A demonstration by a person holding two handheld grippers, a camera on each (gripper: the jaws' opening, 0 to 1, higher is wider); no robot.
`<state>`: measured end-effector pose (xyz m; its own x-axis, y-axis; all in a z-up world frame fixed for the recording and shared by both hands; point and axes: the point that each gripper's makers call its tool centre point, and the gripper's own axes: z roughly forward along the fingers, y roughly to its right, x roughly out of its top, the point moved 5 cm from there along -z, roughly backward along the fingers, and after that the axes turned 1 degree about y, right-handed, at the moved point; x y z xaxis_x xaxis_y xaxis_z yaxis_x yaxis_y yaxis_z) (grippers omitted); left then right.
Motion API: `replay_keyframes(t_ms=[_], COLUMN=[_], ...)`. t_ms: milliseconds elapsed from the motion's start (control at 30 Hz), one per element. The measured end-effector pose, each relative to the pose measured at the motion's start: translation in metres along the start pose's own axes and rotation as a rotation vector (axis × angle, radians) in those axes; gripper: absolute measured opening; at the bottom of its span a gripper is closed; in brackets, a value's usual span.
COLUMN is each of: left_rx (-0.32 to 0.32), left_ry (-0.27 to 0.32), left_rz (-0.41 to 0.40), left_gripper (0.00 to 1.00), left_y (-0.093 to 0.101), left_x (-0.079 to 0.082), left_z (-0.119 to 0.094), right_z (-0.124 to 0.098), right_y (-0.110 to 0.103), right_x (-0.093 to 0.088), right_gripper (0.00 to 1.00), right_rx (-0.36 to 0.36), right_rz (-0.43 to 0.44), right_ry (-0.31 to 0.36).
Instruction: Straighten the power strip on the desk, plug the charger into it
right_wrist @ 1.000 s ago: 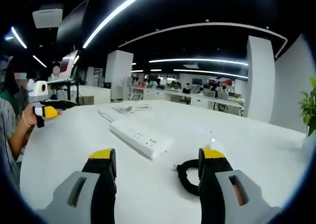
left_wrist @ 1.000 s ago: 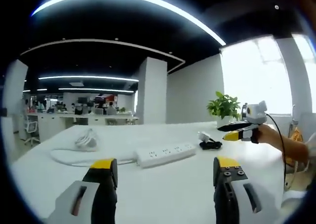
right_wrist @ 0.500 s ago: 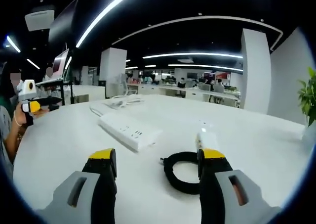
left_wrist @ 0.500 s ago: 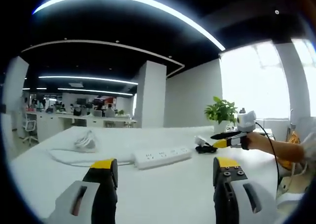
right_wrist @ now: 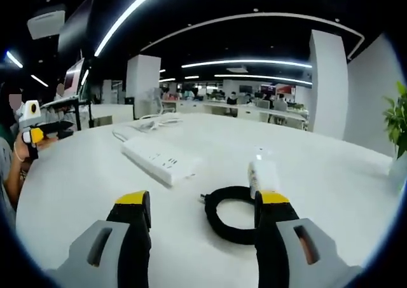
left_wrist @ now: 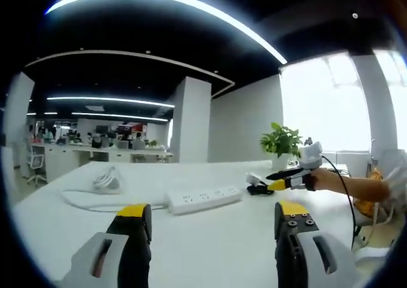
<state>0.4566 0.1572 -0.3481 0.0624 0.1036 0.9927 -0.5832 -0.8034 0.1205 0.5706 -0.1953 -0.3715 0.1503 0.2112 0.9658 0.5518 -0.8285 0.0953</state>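
Note:
A white power strip [left_wrist: 205,198] lies on the white desk [left_wrist: 210,243], its white cord [left_wrist: 95,196] trailing left to a loose coil. Beyond its right end sits the white charger [left_wrist: 254,180] with a coiled black cable. My left gripper [left_wrist: 206,215] stands open well short of the strip, nothing between its fingers. My right gripper [left_wrist: 275,178] comes in from the right, near the charger. In the right gripper view the charger [right_wrist: 262,172] stands upright behind its black cable coil [right_wrist: 230,213], just ahead of my open right gripper [right_wrist: 203,202]. The power strip [right_wrist: 158,160] lies slanted to the left.
A potted plant [left_wrist: 282,143] stands at the desk's far right edge. A person's arm [left_wrist: 350,187] reaches in from the right. My left gripper [right_wrist: 35,129] and a monitor [right_wrist: 73,84] show at the far left of the right gripper view. Office desks and a pillar lie beyond.
My right gripper has moved closer to the charger, and the cable coil now lies just before its fingers. The left gripper view has shifted only slightly.

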Motion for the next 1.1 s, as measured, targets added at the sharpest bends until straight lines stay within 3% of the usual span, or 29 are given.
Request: replay_keyframes(t_ms=[400, 633, 1100], left_rx=[-0.003, -0.008, -0.008], left_ry=[-0.009, -0.009, -0.009], left_rz=[-0.006, -0.012, -0.022], left_gripper=[0.81, 0.8, 0.8], left_y=[-0.001, 0.0, -0.002], left_x=[-0.004, -0.005, -0.007], left_z=[0.001, 0.001, -0.002], right_z=[0.002, 0.003, 0.012], right_y=[0.008, 0.007, 0.012], right_x=[-0.009, -0.005, -0.004], right_gripper=[0.65, 0.58, 0.48], right_rx=[-0.003, 0.011, 0.033], right_rz=[0.013, 0.017, 0.02], right_ry=[-0.07, -0.102, -0.243])
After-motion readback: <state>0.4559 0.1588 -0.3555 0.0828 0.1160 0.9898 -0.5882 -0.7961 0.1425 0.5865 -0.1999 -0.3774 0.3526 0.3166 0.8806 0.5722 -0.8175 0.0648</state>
